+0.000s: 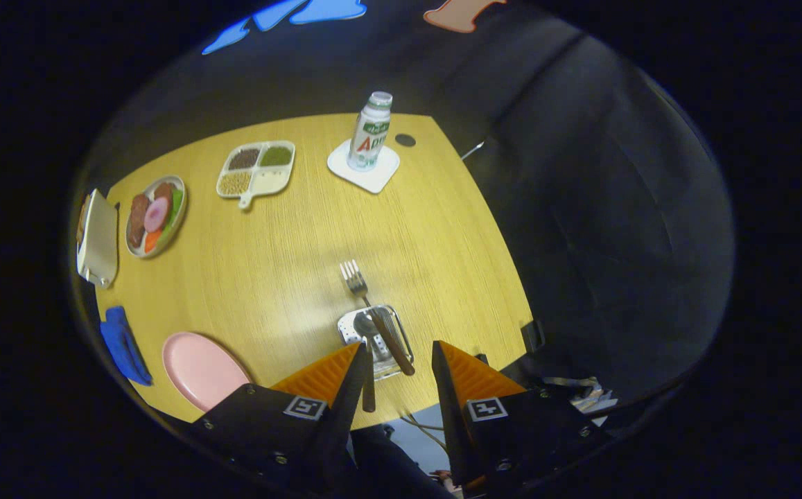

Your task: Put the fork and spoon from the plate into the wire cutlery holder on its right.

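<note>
At lower centre, the wire cutlery holder (376, 339) holds one fork (355, 278), tines pointing away, and one spoon (367, 346). The pink plate (201, 369) at lower left lies bare on the table (290, 263). The gripper (395, 364) hovers above the holder, jaws released, grasping nothing.

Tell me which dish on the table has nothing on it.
The round pink plate, just left of the open tool; the oval plate and divided tray hold food.
</note>
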